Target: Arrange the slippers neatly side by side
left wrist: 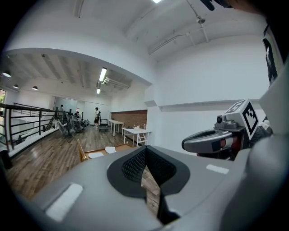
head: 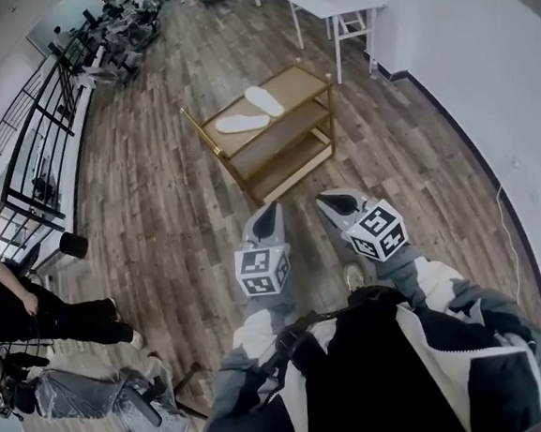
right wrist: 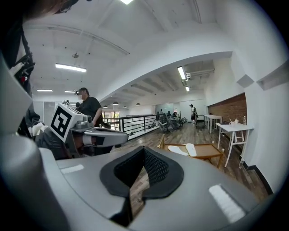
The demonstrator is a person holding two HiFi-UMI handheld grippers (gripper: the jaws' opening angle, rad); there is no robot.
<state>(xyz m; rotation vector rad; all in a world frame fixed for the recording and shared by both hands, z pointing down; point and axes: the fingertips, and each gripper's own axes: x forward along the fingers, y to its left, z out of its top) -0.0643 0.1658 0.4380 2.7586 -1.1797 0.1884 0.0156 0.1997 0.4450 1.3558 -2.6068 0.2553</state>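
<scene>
- Two slippers point(head: 242, 123), both white, lying straight ahead of the grippers.
- Two grippers: the left gripper point(head: 269, 210) and the right gripper point(head: 330, 200), side by side.
- Two marker cubes point(head: 262, 269), one on each gripper.
- One wooden cart point(head: 298, 84) ahead of the grippers, with three shelves point(head: 279, 148).
- Two white tables point(right wrist: 235, 127), beyond the cart, ahead and right of the right gripper.
- One person in black point(head: 19, 303), off to the left of the left gripper.
- One covered chair point(head: 98, 399), behind and left of the left gripper.
</scene>
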